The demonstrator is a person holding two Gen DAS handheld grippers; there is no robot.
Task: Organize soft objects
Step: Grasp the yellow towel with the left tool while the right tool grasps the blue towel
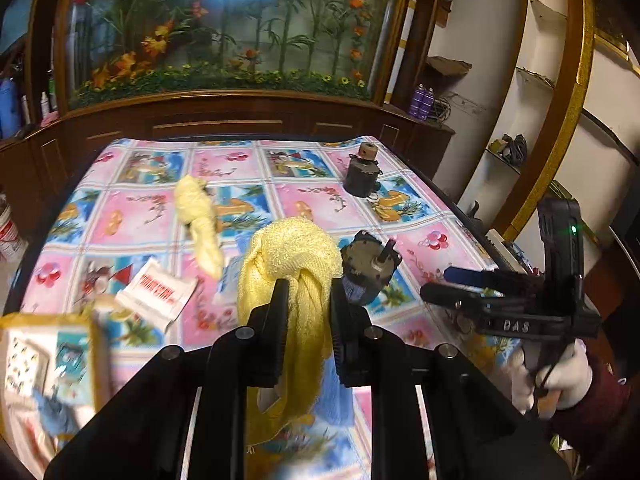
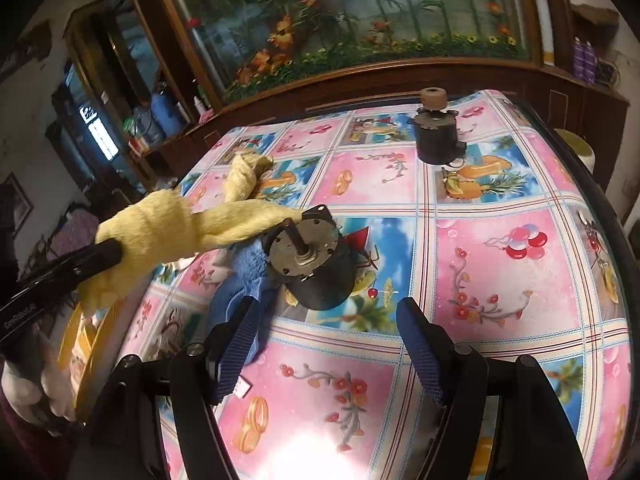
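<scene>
The left hand-held gripper (image 1: 306,304) clamps a yellow cloth (image 1: 292,264), hiding its middle. The right hand-held gripper (image 2: 326,344) gapes empty; a blue cloth (image 2: 240,276) lies half-hidden behind a motor (image 2: 312,260).

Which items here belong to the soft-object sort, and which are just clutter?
Job items:
- knotted yellow terry cloth, clamped in the left claw
- second pale yellow rolled cloth on the table
- blue fluffy cloth beside the near motor
- right claw, open, empty

Lying about:
- dark round metal motor with shaft
- far dark motor with tan spool
- white paper packet with red print
</scene>
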